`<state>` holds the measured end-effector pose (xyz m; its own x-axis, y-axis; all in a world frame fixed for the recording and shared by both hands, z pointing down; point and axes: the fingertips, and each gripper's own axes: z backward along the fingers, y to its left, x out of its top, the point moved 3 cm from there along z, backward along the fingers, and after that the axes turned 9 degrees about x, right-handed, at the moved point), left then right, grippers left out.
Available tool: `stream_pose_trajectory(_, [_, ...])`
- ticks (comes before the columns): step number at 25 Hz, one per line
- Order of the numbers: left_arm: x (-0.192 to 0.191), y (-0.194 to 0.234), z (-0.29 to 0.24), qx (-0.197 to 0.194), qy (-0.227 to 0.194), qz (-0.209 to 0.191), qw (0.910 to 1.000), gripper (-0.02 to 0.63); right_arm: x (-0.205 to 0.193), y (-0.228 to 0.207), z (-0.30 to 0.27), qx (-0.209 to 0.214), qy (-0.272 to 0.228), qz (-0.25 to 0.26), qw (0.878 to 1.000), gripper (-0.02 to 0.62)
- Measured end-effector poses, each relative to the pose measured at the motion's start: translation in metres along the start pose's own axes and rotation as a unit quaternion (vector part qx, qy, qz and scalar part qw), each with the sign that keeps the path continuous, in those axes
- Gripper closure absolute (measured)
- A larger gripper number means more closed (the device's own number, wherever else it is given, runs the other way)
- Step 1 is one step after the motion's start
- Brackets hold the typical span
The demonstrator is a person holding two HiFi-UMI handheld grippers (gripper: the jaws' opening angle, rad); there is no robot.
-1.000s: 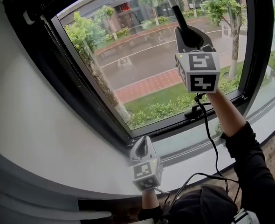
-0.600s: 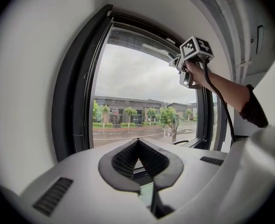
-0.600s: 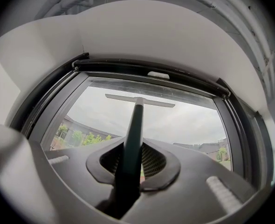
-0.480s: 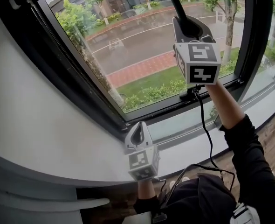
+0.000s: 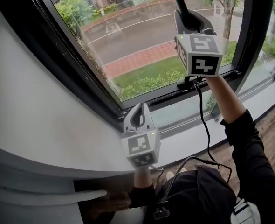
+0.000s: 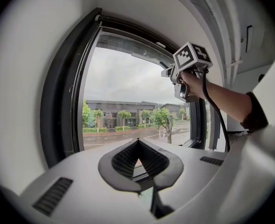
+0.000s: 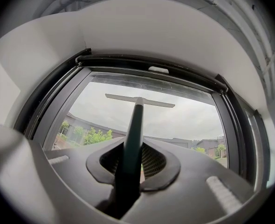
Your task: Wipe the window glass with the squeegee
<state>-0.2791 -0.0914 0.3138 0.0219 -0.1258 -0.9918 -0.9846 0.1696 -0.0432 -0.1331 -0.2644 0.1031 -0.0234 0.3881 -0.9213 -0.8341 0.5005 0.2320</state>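
At 6 o'clock in the head view, the left gripper (image 5: 139,107) hangs idle below the window sill (image 5: 189,136), its jaws closed tip to tip on nothing. The window glass (image 5: 142,41) fills the upper frame, looking out on a road and trees. At 1 o'clock the right gripper (image 5: 188,17) is raised against the pane, jaws clenched on the dark handle of the squeegee (image 7: 135,120). In that gripper's own view the pale blade (image 7: 140,100) lies crosswise at 12 o'clock, near the top of the glass; whether it touches cannot be told. The tool looks light and stiff, with a smooth handle that may twist in the grip and a blade edge likely to flex, so the low, firm hold on the handle seems right. No bucket or other container is in sight.
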Motion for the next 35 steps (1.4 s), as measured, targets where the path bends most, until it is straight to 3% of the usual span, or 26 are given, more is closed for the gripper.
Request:
stream_pose_trajectory(7, [0.085, -0.004, -0.014, 0.000, -0.063, -0.047, 0.9969, 0.607, -0.015, 0.002, 0.008, -0.001, 0.011, -0.003, 1.000, 0.528])
stream_pose_trajectory(12, [0.122, -0.007, -0.018, 0.002, -0.090, -0.037, 0.9952, 0.607, -0.028, 0.003, 0.015, 0.001, 0.020, -0.004, 1.000, 0.528])
stream_pose_trajectory(25, [0.091, -0.045, -0.027, -0.050, -0.052, -0.017, 0.9972, 0.607, -0.066, 0.011, 0.036, 0.003, 0.041, -0.002, 0.999, 0.528])
stream_pose_trajectory(35, [0.060, -0.053, -0.025, -0.054, -0.027, -0.015, 0.9981, 0.607, -0.108, 0.021, 0.059, 0.010, 0.070, 0.003, 0.997, 0.528])
